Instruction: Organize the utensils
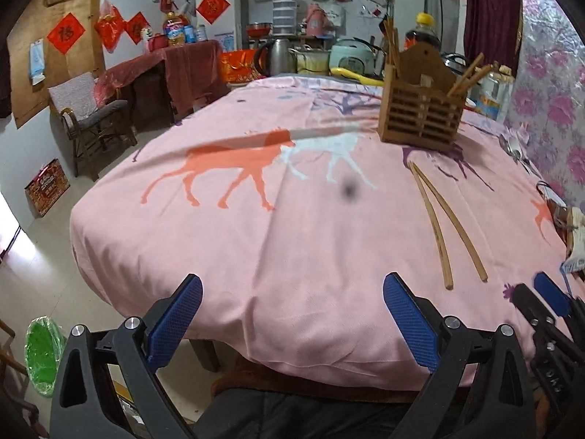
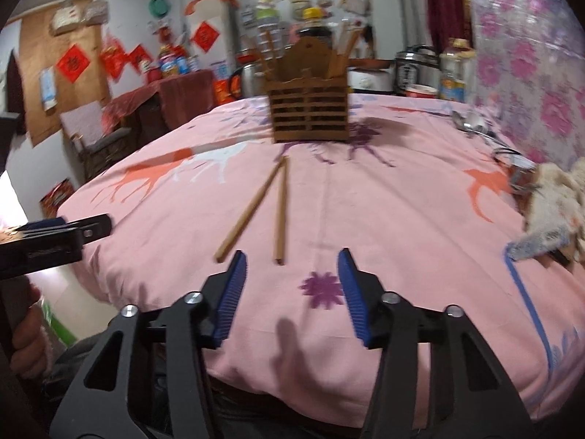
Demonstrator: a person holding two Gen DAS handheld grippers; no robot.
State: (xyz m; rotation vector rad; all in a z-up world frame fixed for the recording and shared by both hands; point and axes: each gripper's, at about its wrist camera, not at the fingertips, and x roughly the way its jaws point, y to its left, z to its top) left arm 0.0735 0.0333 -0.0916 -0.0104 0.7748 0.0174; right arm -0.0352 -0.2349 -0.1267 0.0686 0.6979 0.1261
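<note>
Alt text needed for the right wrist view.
Open right claw hovers over a pink tablecloth, just short of two loose chopsticks. A wooden utensil holder stands beyond them; the left claw shows at the left edge.

The right gripper (image 2: 290,291) is wide open over the pink tablecloth (image 2: 402,226). Two chopsticks (image 2: 263,208) lie just in front of it. Behind the chopsticks stands the wooden holder (image 2: 309,109), with spoons (image 2: 471,124) to its right.

Black gripper (image 2: 290,263) frames, ribbed blue pads (image 2: 231,298), silver screws (image 2: 193,297).
</note>
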